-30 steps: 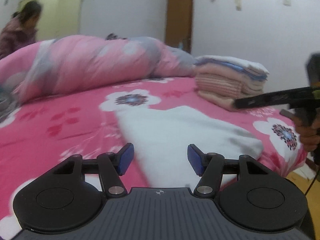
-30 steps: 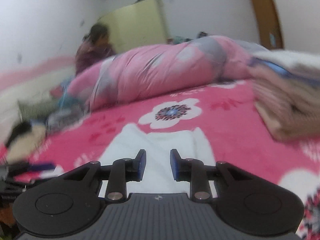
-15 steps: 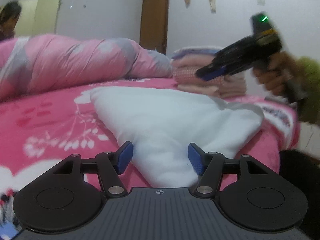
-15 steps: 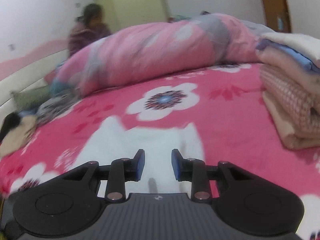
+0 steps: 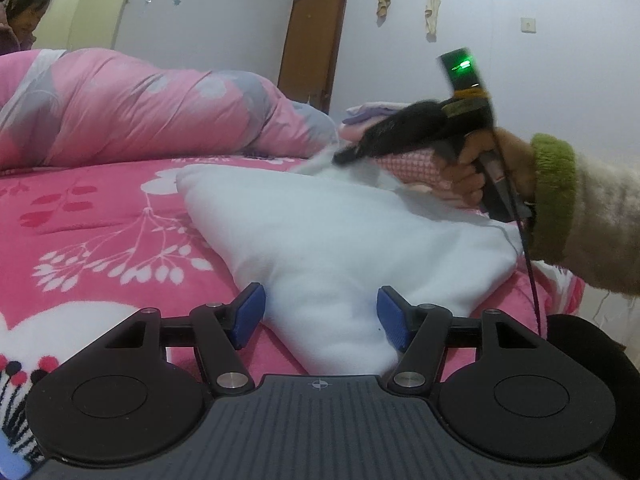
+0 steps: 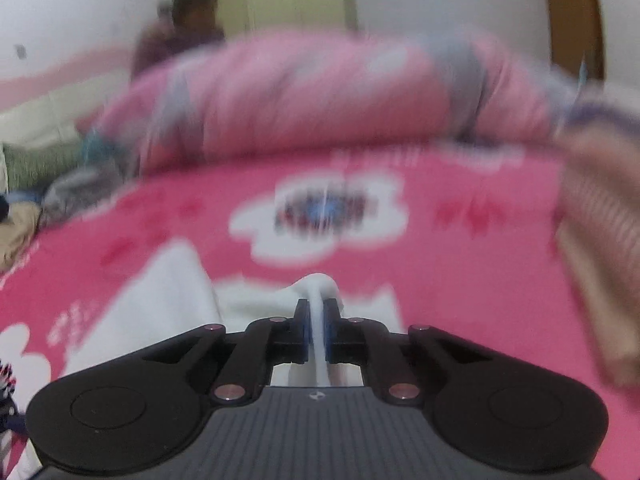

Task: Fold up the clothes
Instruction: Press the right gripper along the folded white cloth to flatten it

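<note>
Your right tongs (image 6: 316, 330) closing on white garment (image 5: 340, 240) fold; your left tongs (image 5: 320, 316) gaping astride its near tip, garment stretching away toward right hand.

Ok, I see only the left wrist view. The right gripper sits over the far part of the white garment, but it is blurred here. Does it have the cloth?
Observer: Yes. In the right wrist view the right gripper is closing, and a raised fold of the white garment is pinched between its fingers.
Operator: Are there more clothes that I cannot see?
Observer: A blurred heap of grey and beige cloth lies at the far left of that view, by the end of the rolled duvet.
</note>
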Demonstrator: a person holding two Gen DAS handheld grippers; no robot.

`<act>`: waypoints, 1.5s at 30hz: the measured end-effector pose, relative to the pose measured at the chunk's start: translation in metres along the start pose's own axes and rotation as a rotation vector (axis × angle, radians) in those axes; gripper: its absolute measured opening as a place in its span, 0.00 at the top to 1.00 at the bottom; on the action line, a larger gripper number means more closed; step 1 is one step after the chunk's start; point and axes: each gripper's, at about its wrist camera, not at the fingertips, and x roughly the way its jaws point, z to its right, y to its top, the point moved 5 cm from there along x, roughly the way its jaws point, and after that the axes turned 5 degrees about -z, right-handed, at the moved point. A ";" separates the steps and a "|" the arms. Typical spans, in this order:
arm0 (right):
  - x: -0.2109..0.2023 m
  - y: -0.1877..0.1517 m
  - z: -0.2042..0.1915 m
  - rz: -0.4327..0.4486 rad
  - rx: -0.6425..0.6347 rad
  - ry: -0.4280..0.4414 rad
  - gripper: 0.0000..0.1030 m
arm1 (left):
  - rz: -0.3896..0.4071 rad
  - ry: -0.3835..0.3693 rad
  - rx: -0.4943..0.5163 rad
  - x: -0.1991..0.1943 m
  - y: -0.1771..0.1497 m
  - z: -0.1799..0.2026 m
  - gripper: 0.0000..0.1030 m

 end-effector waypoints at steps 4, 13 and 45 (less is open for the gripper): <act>0.014 -0.019 0.027 -0.011 0.058 -0.088 0.94 | 0.004 0.003 0.007 0.001 -0.001 0.000 0.39; 0.036 -0.038 0.052 -0.062 0.049 -0.261 0.94 | -0.001 0.002 0.002 0.000 -0.001 -0.001 0.39; 0.137 0.023 -0.131 -0.336 -0.480 0.024 0.94 | -0.018 0.018 -0.011 -0.008 -0.003 0.000 0.39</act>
